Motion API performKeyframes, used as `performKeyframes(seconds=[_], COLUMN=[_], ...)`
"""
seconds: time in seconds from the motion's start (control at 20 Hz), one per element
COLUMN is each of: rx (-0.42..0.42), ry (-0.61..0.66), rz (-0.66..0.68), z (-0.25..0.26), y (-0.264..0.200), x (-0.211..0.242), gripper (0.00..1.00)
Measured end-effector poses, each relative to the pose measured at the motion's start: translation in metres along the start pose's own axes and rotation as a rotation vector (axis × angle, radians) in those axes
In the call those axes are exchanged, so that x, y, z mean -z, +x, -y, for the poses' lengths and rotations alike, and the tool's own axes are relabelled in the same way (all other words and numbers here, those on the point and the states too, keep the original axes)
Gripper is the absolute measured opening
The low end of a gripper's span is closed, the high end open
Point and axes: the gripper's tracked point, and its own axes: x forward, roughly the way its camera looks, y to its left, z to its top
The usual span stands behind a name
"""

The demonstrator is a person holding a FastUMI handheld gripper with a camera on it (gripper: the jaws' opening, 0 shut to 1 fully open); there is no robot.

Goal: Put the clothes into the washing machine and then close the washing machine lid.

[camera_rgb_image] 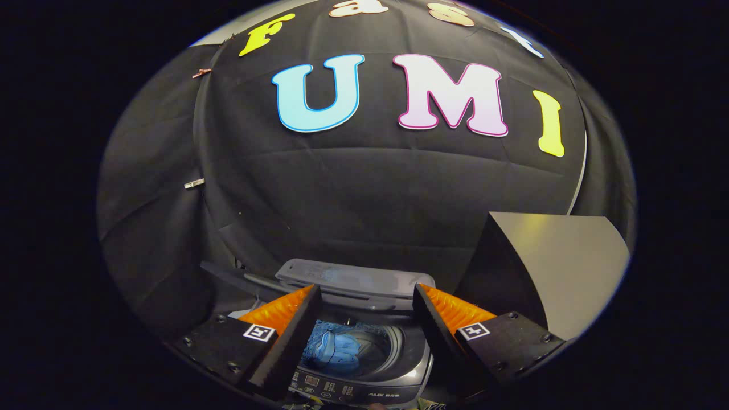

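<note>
The tongs [364, 296] are hanging wide and empty above the small grey top-loading washing machine [413, 364]. Blue clothes [340, 347] are lying in its drum; its raised grey plastic lid [356, 280] is standing just beyond the fingertips.

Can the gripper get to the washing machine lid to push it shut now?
Probably yes. The gripper is open and holds nothing, and the raised lid stands just beyond the fingers, above the drum with the blue clothes inside. Nothing sits between them.

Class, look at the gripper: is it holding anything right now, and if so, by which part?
Nothing is held. The gripper is open, its fingers spread apart above the washing machine. The blue clothes lie in the drum, and the lid stands open.
</note>
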Motion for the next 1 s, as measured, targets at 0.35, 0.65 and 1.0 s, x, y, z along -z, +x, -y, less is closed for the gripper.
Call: performKeyframes(seconds=[0.35,0.65,1.0], rx=[-0.019,-0.052,-0.096], ry=[0.004,-0.020,-0.029], rz=[-0.012,0.050,0.225], z=[-0.001,-0.006,-0.004], y=[-0.010,-0.030,-0.084], x=[0.006,-0.006,-0.049], gripper=[0.97,0.97,0.98])
